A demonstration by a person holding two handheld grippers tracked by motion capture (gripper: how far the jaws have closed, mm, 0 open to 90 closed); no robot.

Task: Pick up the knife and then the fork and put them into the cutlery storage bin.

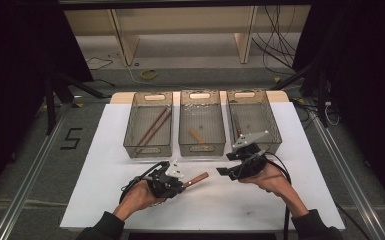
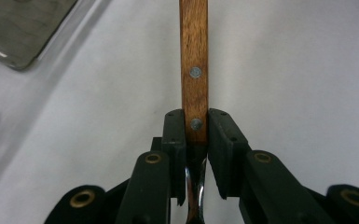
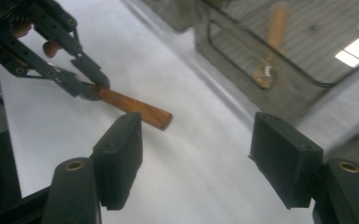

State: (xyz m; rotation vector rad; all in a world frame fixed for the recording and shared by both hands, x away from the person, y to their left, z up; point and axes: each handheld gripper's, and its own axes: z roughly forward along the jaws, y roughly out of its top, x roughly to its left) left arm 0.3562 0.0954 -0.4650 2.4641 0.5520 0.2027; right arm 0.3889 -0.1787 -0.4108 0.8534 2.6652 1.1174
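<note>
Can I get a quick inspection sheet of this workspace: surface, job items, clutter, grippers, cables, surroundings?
Surface: white sheet on the table.
Job's things: wooden-handled utensil in the left gripper; three mesh bins in a row, left holds chopsticks, middle holds a wooden-handled piece, right bin's contents unclear.
Clutter: nothing seen.
Grippers: left gripper shut on the utensil where handle meets metal; right gripper open, nothing between its jaws.
Cables: black cable trails from the right gripper; floor cables behind the table.
Surroundings: wooden shelving, floor tape mark.
</note>
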